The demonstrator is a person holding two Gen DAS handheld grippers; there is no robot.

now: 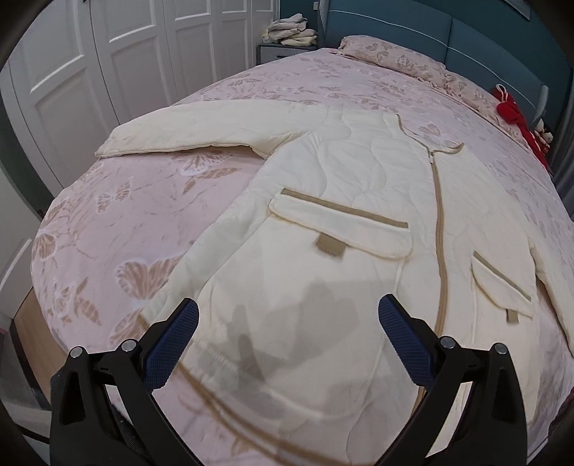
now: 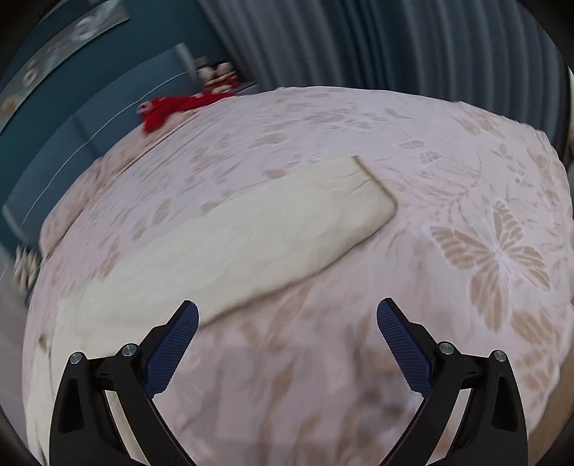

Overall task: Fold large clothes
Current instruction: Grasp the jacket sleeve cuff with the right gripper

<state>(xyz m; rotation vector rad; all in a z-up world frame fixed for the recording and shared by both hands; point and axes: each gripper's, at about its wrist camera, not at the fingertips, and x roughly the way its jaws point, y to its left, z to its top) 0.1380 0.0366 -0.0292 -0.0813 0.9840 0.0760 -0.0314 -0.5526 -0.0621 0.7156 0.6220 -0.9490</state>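
Observation:
A large cream quilted jacket with tan zipper trim and flap pockets lies spread flat, front up, on the pink bed. Its left sleeve stretches out to the left. My left gripper is open and empty, hovering above the jacket's lower hem. In the right wrist view the other sleeve lies stretched out on the bedspread, cuff at the far end. My right gripper is open and empty, above bare bedspread just right of that sleeve. This view is blurred.
The pink butterfly-print bedspread covers the bed. Pillows and a red item lie by the teal headboard. Folded laundry sits on a nightstand. White wardrobe doors stand left; grey curtains hang beyond the bed.

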